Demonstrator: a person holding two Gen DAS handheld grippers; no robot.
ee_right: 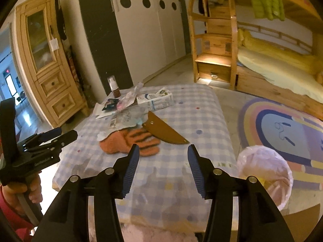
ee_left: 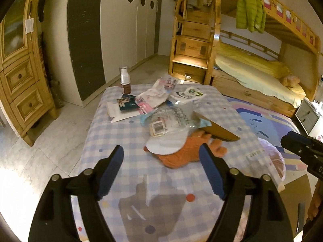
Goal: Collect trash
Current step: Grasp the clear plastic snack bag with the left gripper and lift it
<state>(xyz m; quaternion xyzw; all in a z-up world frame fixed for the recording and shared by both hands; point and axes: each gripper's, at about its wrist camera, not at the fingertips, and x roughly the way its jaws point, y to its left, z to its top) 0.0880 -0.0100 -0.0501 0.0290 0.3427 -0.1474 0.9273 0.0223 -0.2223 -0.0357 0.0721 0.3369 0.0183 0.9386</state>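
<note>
Right, both grippers hang over the checked tabletop (ee_right: 201, 109) and nothing has been picked up yet. The left gripper (ee_left: 161, 161) is spread wide and carries nothing; the right gripper (ee_right: 163, 159) is spread wide too, also bare. The trash sits in a loose heap just beyond the orange glove (ee_right: 129, 143): a clear plastic wrapper (ee_left: 169, 119) with a barcode label lying partly on the glove, more crumpled packets (ee_left: 155, 96) behind it, and a white carton (ee_right: 155, 98) further back still. A brown leather sheath (ee_right: 163, 129) rests against the glove's far side, and a small brown bottle (ee_left: 125, 80) stands well behind the heap. The pink-lined bin (ee_right: 268, 173) waits to the right of the glove, just off the tabletop's corner. By my reading this is the approach for a pick. Next, one gripper should travel forward past the glove, drop onto the nearest wrapper's edge and pinch the thin film only, not the glove underneath.
</note>
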